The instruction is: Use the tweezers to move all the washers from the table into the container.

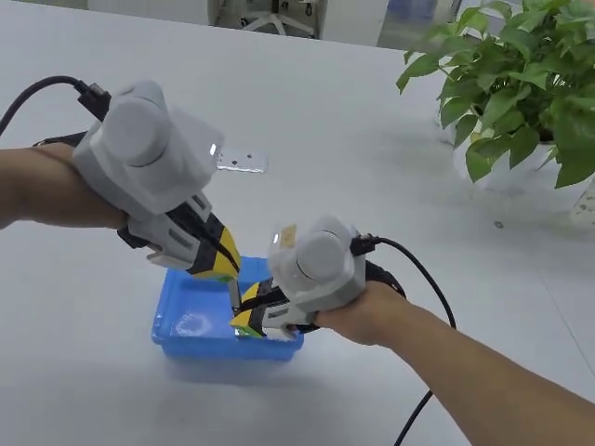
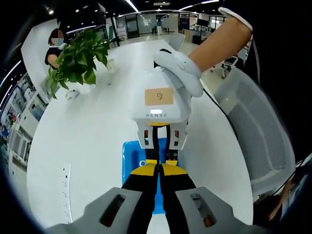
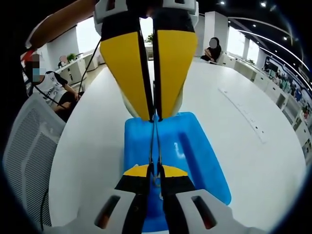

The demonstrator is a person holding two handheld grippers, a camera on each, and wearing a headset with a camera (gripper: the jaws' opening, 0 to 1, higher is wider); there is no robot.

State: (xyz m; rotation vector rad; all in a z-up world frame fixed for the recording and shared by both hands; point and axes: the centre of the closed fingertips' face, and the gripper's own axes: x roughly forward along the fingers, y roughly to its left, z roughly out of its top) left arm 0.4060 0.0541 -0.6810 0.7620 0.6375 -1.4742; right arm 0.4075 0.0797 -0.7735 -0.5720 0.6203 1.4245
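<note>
White bench point(image 1: 353, 121) spreads across the whole head view, with a leafy plant point(image 1: 511, 84) in the upper right corner. Low in the frame, left of centre, sits a blue container point(image 1: 214, 348), an open shallow tub. Two grippers meet directly above it. The left gripper point(image 1: 226, 269) reaches down from the upper left, and the right gripper point(image 1: 244, 321) comes in from the lower right, tips almost touching. In the right gripper view, thin metal tweezers point(image 3: 155, 141) run up the middle of the frame between the two sets of yellow jaws. Both grippers are pinched narrow on the tweezers, one at each end, over the container.

Progress is hard to judge. No washer can be made out on the bench or between the tweezer tips. A pale patch inside the container may be glare or contents; I cannot tell. One dark speck point(image 1: 499, 224) at the right of the bench is too small to identify. How many washers are left to move cannot be told.
</note>
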